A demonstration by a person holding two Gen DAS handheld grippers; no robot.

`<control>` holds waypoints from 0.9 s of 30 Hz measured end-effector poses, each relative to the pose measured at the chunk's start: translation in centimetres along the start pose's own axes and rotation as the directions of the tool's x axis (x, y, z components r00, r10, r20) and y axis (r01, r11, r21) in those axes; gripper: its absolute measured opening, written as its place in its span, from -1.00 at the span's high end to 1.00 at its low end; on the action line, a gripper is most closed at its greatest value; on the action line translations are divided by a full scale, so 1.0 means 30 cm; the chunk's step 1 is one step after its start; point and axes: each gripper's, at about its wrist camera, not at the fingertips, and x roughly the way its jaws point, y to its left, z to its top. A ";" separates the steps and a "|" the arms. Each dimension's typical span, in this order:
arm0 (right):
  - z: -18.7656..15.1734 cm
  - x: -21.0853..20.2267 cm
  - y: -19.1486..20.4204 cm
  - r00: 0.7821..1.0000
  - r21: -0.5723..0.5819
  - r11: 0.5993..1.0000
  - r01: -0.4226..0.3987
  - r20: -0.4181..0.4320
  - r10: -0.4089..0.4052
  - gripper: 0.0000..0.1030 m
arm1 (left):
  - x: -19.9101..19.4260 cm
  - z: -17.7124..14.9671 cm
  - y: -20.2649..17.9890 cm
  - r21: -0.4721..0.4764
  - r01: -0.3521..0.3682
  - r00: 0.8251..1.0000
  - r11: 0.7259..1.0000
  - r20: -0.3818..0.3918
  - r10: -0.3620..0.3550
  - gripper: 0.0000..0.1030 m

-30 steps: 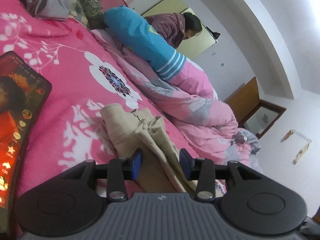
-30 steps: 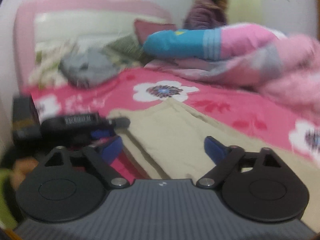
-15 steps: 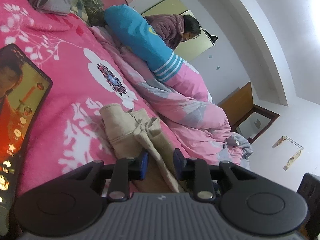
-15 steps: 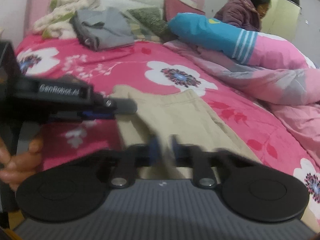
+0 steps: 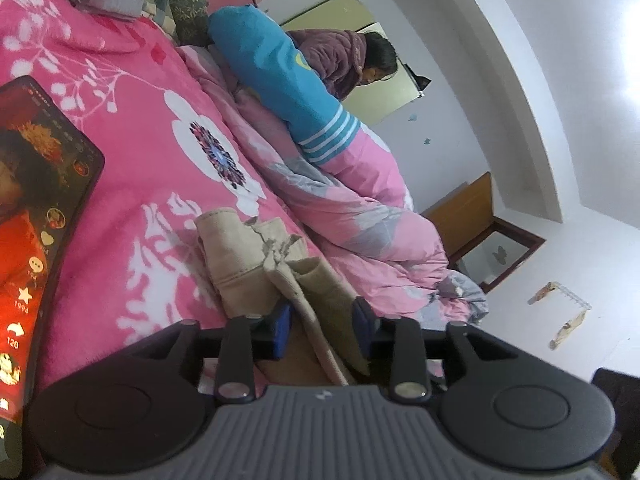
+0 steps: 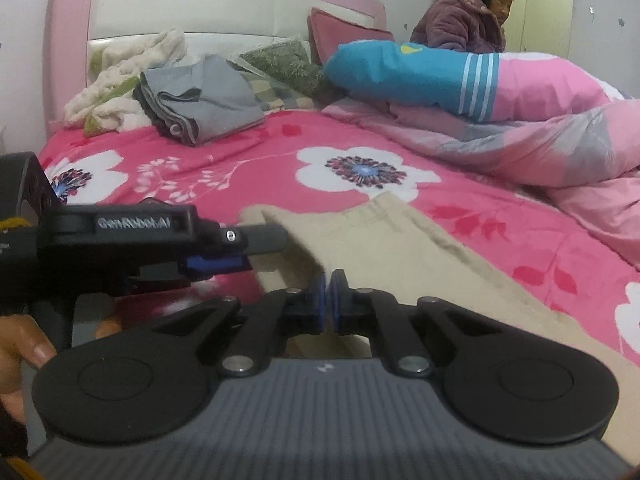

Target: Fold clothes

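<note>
The beige trousers (image 6: 404,248) lie unfolded; the right gripper (image 6: 328,300) pinches their edge, while the left gripper (image 5: 322,326) has just reopened, spread around the fabric.

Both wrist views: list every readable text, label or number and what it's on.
"GenRobot.AI": white lettering on the side of the left gripper, seen in the right wrist view.
"1994": beside a star icon on the phone screen, left wrist view; small, so less certain.
"120": beside the arrow icon below it, same screen.
Other screen text and icons: too small to read.
Nothing readable on the beige trousers or the bedding.
</note>
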 end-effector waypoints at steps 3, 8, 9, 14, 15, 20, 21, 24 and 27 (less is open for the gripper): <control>-0.006 -0.004 0.005 1.000 -0.001 1.000 -0.009 0.002 0.009 0.95 | -0.007 -0.002 -0.008 0.011 0.025 1.000 1.000 0.000 -0.025 -0.06; -0.020 -0.002 0.018 0.999 -0.007 0.999 -0.032 -0.004 0.032 0.95 | 0.017 -0.009 -0.021 0.017 0.042 0.999 0.999 -0.025 -0.041 -0.12; -0.027 -0.001 0.023 0.999 -0.014 0.999 -0.040 -0.007 0.040 0.92 | 0.025 -0.011 -0.020 0.013 0.038 0.999 0.999 -0.031 -0.037 -0.12; -0.049 -0.035 0.041 0.993 -0.032 0.993 -0.117 0.016 0.117 0.73 | 0.052 -0.004 -0.010 -0.007 0.015 0.999 1.000 -0.034 -0.015 -0.04; -0.050 -0.046 0.044 0.992 -0.039 0.991 -0.126 0.018 0.127 0.57 | 0.057 -0.001 -0.008 -0.009 0.008 0.999 1.000 -0.034 -0.009 0.01; -0.030 -0.093 0.008 0.991 -0.021 0.991 -0.131 0.022 0.132 0.37 | 0.087 0.015 0.002 -0.025 -0.030 0.999 0.999 -0.037 0.029 0.49; -0.023 -0.099 -0.010 0.993 0.000 0.993 -0.119 0.029 0.119 0.33 | 0.093 0.019 0.004 -0.028 -0.037 0.999 0.999 -0.039 0.036 0.57; -0.021 -0.092 -0.012 0.996 -0.008 0.996 -0.084 0.031 0.084 0.11 | 0.106 0.028 0.014 -0.044 -0.046 0.998 0.998 -0.046 0.044 0.71; -0.036 -0.064 0.034 0.999 -0.091 0.995 -0.043 0.016 0.044 -0.16 | 0.107 0.036 0.010 -0.039 -0.049 0.998 0.998 -0.045 0.047 0.76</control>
